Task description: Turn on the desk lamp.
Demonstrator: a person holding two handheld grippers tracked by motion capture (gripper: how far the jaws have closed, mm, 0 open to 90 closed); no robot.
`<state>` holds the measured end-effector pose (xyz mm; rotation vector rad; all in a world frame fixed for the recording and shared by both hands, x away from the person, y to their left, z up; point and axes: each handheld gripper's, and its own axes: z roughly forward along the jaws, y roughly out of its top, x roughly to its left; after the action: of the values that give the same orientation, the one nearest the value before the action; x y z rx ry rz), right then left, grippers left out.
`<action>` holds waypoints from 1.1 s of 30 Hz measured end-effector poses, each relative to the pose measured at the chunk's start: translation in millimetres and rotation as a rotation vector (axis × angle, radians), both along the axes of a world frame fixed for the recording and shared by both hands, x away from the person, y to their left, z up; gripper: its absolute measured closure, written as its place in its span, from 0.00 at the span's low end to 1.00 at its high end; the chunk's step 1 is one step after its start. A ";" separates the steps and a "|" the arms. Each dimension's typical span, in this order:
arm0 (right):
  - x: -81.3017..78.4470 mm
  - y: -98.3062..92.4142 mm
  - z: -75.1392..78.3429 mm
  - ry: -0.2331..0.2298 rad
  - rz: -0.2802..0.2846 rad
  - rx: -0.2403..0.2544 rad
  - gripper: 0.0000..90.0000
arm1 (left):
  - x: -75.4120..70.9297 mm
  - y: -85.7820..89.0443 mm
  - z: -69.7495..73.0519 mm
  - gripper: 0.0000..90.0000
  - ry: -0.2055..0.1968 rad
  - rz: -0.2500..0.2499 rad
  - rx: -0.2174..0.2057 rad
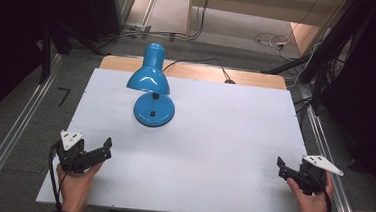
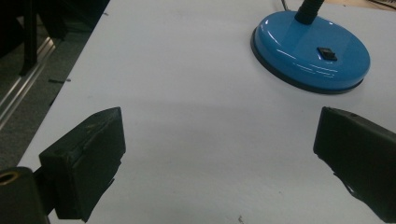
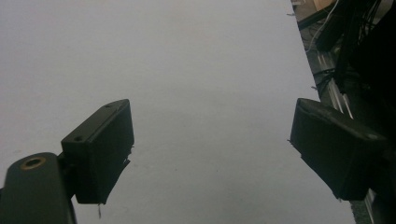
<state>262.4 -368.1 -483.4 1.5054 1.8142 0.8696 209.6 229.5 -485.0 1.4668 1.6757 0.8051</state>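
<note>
Blue lamp (image 1: pixel 152 83) standing on white table (image 1: pixel 213 148); left gripper (image 1: pixel 107 148) and right gripper (image 1: pixel 281 168) resting spread wide, gripping nothing, well apart.

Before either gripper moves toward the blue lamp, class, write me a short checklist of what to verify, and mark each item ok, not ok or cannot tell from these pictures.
1. Left gripper open, jaws apart and holding nothing: ok.
2. Right gripper open and holding nothing: ok.
3. Lamp upright, base flat on the table: ok.
4. Switch on the base facing up and uncovered: ok.
5. Bare table between the left gripper and the lamp base: ok.
6. Cord plugged in and slack enough: cannot tell.
</note>
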 end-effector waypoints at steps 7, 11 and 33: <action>0.8 -2.8 0.1 0.020 -0.001 0.039 0.14 | 4.9 -3.7 -1.2 0.04 0.011 -0.018 0.002; 0.3 -3.3 1.1 0.017 0.004 0.046 0.14 | 7.0 -4.5 1.9 0.06 0.003 -0.021 -0.014; -2.3 -5.2 3.9 0.017 0.006 0.075 0.14 | 36.9 -25.3 11.4 0.11 -0.004 -0.056 -0.035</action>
<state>260.1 -373.3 -479.5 1.5591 1.8173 0.9390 246.5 204.3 -473.6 1.4808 1.6307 0.7437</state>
